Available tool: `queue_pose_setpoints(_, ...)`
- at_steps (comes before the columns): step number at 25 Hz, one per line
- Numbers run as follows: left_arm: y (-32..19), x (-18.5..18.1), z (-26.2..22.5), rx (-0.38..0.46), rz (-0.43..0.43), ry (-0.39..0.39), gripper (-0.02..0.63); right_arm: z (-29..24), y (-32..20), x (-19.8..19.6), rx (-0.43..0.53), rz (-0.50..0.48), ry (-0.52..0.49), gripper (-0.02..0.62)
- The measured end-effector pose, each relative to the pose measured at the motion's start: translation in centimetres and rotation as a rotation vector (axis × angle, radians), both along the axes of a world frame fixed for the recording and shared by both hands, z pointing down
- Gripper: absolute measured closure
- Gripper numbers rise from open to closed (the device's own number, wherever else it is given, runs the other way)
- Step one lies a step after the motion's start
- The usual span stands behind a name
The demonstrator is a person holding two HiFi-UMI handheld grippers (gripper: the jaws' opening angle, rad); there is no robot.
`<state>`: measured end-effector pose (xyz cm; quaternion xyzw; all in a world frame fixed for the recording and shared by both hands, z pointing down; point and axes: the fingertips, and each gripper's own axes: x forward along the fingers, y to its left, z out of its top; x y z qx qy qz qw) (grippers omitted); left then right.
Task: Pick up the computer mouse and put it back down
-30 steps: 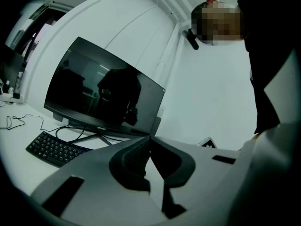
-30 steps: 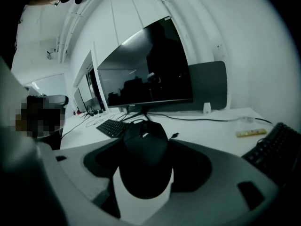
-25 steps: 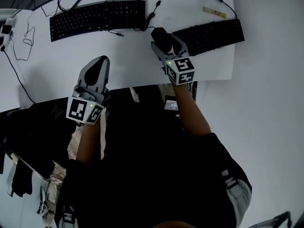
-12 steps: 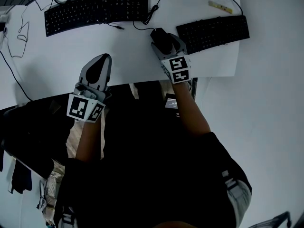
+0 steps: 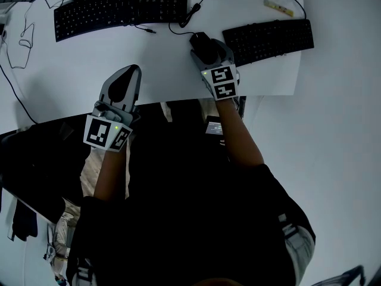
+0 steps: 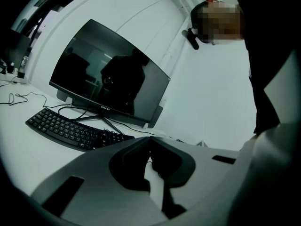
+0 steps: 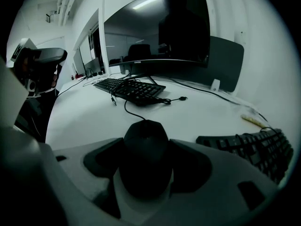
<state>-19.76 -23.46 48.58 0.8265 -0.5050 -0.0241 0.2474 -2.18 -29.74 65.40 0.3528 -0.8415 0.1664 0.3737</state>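
The black wired computer mouse (image 5: 200, 40) sits between the jaws of my right gripper (image 5: 209, 53), just left of the right keyboard. In the right gripper view the mouse (image 7: 145, 145) fills the gap and both pads press on its sides, so the right gripper (image 7: 146, 161) is shut on it. The mouse is low over the white table (image 5: 71, 64); whether it touches the table I cannot tell. My left gripper (image 5: 132, 71) hovers over the table's near edge, its tips meeting with nothing between them, as the left gripper view confirms for the left gripper (image 6: 148, 140).
A black keyboard (image 5: 119, 8) lies at the back left, and a second keyboard (image 5: 271, 37) right of the mouse. The mouse cable (image 7: 123, 106) runs toward the far keyboard. A dark monitor (image 6: 108, 84) stands behind. A small yellow item (image 5: 274, 6) lies at the back right.
My right gripper has sunk toward the table with the mouse still in its jaws. The left gripper has dropped slightly near the table edge.
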Motion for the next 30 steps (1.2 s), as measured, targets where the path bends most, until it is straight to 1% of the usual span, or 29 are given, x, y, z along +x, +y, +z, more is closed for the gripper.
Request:
queue_pose_setpoints(6, 0.1, 0.2, 0.2, -0.001, -0.003, 0.011, 0.612, 0.1, -0.1, 0.0, -0.019, 0.001, -0.025, 0.285)
queue_pose_setpoints(10, 0.1, 0.4, 0.0, 0.004, -0.007, 0.016, 0.612, 0.1, 0.2, -0.4, -0.031, -0.016, -0.041, 0.279)
queue_pose_setpoints(13, 0.2, 0.7, -0.4, 0.015, -0.007, 0.013, 0.612, -0.6, 0.1, -0.5, -0.039, -0.008, -0.089, 0.27)
queue_pose_setpoints(15, 0.2, 0.8, -0.8, 0.022, -0.012, 0.014, 0.612, -2.0, -0.3, -0.4, -0.02, 0.004, -0.127, 0.27)
queue_pose_setpoints(20, 0.2, 0.9, -2.8, 0.057, -0.035, 0.011, 0.612, -8.9, -1.6, -0.5, 0.065, 0.009, -0.275, 0.27)
queue_pose_setpoints(22, 0.2, 0.8, -4.3, 0.084, -0.047, 0.001, 0.612, -12.4, -1.9, -0.6, 0.104, -0.012, -0.338, 0.273)
queue_pose_setpoints(25, 0.1, 1.0, -7.1, 0.141, -0.056, -0.018, 0.612, -18.7, -1.9, -0.4, 0.183, -0.049, -0.443, 0.295)
queue_pose_setpoints(28, 0.2, 1.6, -10.1, 0.203, -0.066, -0.03, 0.612, -24.7, -1.4, 0.5, 0.282, -0.08, -0.53, 0.36)
queue_pose_setpoints(30, 0.4, 2.0, -12.0, 0.242, -0.077, -0.041, 0.612, -27.8, -1.0, 1.3, 0.343, -0.098, -0.577, 0.427)
